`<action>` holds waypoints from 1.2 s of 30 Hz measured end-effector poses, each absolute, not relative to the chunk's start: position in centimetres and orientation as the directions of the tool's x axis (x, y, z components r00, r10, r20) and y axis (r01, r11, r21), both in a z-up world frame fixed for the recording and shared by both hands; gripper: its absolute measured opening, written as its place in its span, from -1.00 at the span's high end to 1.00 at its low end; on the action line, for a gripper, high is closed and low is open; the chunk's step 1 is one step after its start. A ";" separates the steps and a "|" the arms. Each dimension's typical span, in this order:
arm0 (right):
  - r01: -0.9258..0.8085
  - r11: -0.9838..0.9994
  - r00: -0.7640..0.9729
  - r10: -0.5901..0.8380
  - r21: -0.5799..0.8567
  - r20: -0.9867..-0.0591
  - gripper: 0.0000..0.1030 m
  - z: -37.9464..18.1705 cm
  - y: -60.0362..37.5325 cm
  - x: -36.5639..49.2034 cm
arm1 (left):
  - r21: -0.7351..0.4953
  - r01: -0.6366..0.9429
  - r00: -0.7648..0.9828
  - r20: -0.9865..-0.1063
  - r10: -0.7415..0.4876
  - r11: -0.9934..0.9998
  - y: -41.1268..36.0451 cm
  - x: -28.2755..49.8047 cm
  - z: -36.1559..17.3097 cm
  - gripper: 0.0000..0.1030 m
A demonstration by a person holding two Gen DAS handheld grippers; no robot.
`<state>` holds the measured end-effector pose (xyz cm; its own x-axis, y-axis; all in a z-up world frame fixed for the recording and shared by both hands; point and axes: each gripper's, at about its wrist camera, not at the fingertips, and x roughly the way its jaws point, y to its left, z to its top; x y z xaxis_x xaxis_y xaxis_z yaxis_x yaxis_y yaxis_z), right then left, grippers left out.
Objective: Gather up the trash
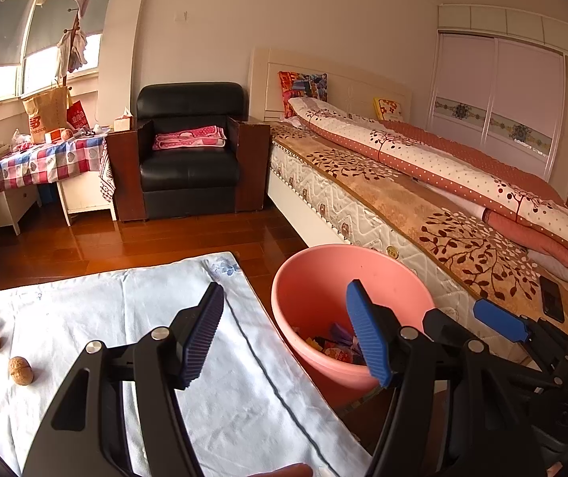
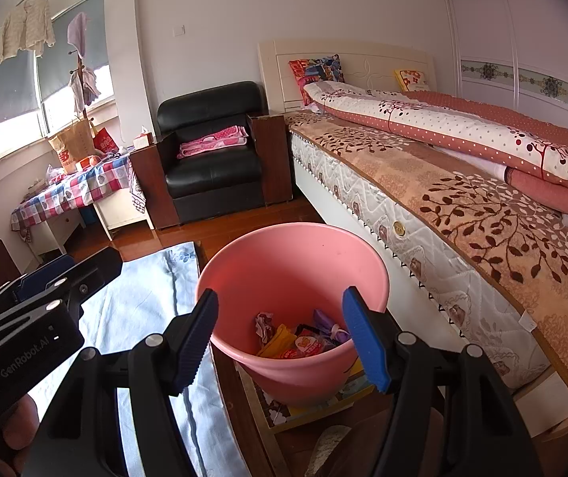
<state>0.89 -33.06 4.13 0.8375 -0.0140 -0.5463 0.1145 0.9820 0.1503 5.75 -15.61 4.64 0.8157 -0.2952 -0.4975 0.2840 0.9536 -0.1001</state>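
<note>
1. One pink bin [image 2: 292, 274] on the floor beside the light cloth's [image 1: 156, 318] right edge; light, stiff plastic, wrappers [image 2: 304, 338] inside, soft and crinkly.
2. Two walnuts [image 1: 20, 370] near the cloth's left edge; hard, round, likely to roll; pinch across the middle.
3. Left gripper [image 1: 284, 334] and right gripper [image 2: 280, 342] both gape wide, holding nothing.

The near rim of the pink bucket [image 2: 292, 274] is partly covered by the fingers of the right tool [image 2: 280, 338], and the wrappers [image 2: 304, 340] inside are seen only in part. In the left wrist view most of the bucket's contents are hidden by its wall [image 1: 316, 342]. The pale cloth [image 1: 85, 310] on the worktop is cut off at the bottom edge. The small items on the checked table [image 1: 41, 159] are too small to be told apart.
</note>
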 end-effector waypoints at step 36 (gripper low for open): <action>0.119 0.981 0.834 -0.013 0.156 -0.552 -0.25 3.9 -33.3 0.9 | -0.098 0.292 0.807 -0.508 -0.300 0.951 -15.9 5.7 4.0 -0.24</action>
<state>0.91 -33.27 3.90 0.8336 -0.0131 -0.5523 0.1185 0.9807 0.1557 5.71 -15.94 3.99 0.8071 -0.3003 -0.5083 0.2920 0.9514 -0.0984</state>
